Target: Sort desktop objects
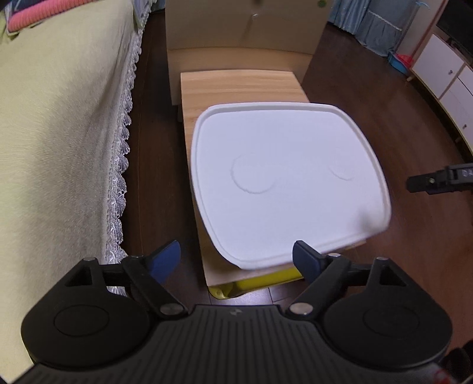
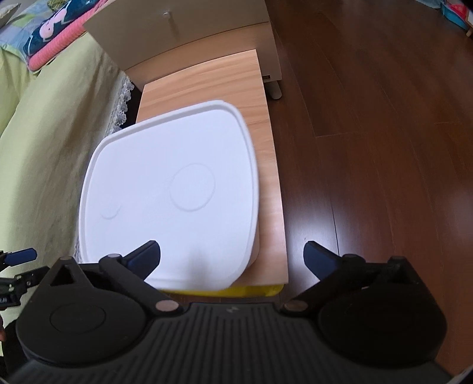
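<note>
A large white lid [image 1: 283, 177] covers a box on the narrow wooden table [image 1: 236, 85]; the lid [image 2: 168, 192] fills the middle of both views. My left gripper [image 1: 236, 260] hovers open over the lid's near left corner, nothing between its blue fingers [image 1: 165, 260]. My right gripper [image 2: 232, 258] is open above the lid's near right edge and the table [image 2: 207, 76], empty too. The right gripper [image 1: 437, 177] shows at the right edge of the left wrist view, and the left gripper [image 2: 17, 260] at the left edge of the right wrist view.
A yellow object [image 1: 254, 283] pokes out under the table's near end, also yellow [image 2: 251, 291] below the lid. A bed with a green cover [image 1: 59, 147] runs along the left. A beige cabinet [image 1: 242, 23] stands at the far end. Dark wooden floor [image 2: 384, 118] lies to the right.
</note>
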A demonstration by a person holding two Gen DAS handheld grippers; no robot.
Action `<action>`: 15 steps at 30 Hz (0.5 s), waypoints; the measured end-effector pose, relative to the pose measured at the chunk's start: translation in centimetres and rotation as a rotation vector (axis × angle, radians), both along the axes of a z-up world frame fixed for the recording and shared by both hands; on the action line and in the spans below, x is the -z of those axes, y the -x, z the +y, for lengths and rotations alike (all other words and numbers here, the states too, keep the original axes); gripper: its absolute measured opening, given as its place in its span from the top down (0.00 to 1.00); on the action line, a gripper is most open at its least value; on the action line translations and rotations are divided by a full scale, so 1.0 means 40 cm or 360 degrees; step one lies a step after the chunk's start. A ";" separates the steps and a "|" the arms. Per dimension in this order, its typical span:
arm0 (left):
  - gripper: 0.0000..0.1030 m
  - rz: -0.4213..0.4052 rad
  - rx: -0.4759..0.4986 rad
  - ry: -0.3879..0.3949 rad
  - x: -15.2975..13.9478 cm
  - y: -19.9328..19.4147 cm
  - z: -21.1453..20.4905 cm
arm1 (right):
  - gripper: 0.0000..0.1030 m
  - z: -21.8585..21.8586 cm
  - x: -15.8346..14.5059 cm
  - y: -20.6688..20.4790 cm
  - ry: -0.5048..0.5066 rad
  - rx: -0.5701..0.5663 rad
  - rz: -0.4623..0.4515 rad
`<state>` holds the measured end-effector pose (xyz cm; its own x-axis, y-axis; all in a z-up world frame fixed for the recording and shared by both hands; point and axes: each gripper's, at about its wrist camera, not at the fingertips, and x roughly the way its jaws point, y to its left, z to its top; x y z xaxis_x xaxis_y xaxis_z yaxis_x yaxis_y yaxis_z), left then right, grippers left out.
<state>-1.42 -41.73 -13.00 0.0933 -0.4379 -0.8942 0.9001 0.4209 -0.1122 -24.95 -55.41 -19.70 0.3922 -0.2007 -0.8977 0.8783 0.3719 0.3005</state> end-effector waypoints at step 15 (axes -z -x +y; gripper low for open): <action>0.01 -0.0038 -0.0131 0.0049 -0.066 0.161 0.125 | 0.01 0.174 -0.045 -0.014 0.0022 -0.0167 0.0098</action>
